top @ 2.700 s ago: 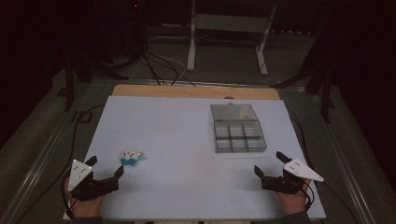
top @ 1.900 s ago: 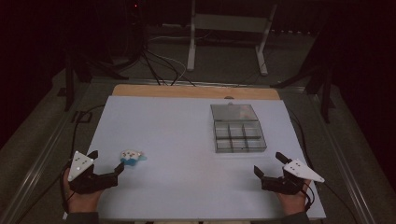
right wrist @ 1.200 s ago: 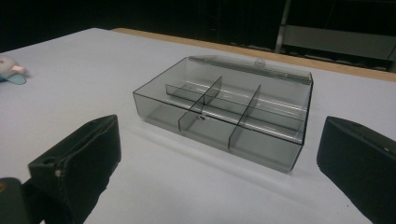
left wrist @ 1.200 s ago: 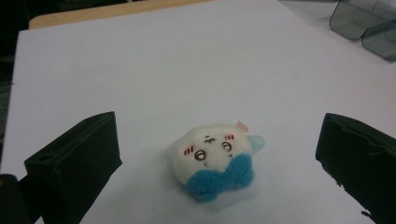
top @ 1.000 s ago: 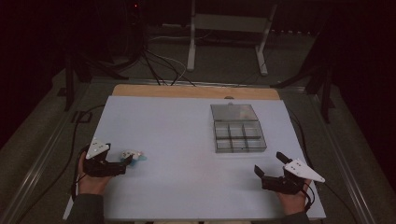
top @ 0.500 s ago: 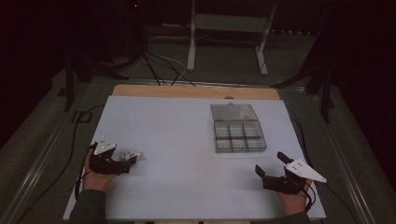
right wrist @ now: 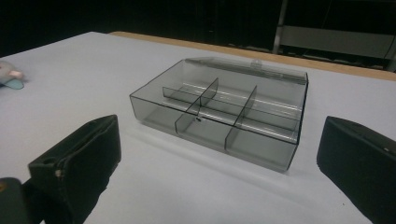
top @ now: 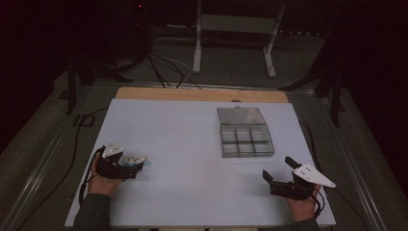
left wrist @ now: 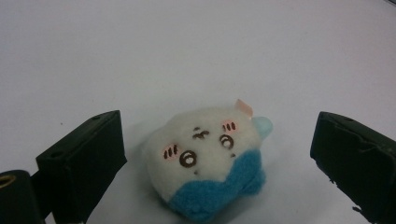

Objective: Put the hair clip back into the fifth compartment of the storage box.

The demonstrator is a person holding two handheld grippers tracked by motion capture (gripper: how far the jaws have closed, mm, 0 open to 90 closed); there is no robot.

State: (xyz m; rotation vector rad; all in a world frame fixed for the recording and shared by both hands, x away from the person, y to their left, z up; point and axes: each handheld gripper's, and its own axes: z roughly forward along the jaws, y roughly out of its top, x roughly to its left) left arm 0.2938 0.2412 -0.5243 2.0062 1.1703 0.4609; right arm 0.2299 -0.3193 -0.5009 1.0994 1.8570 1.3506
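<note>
A small plush toy [left wrist: 208, 163], white with a blue lower part and a drawn face, lies on the white table [top: 183, 130] at its left front. My left gripper [left wrist: 219, 163] is open, one jaw on each side of the toy without touching it. In the high view the toy [top: 136, 160] sits just ahead of the left gripper [top: 131, 167]. My right gripper [top: 279, 169] rests open near the table's right front corner, with nothing between its jaws. A clear compartment box [top: 244, 132] with its lid folded back stands beyond it, and fills the middle of the right gripper view [right wrist: 219, 114].
A wooden strip [top: 202, 95] runs along the table's far edge. Cables [top: 163, 72] and a metal stand [top: 235, 29] lie on the dark floor behind. The plush toy [right wrist: 11, 74] shows at the far left of the right gripper view.
My left gripper has moved forward and right from the table's front left corner until its open jaws flank the plush toy. The right gripper has barely moved.
</note>
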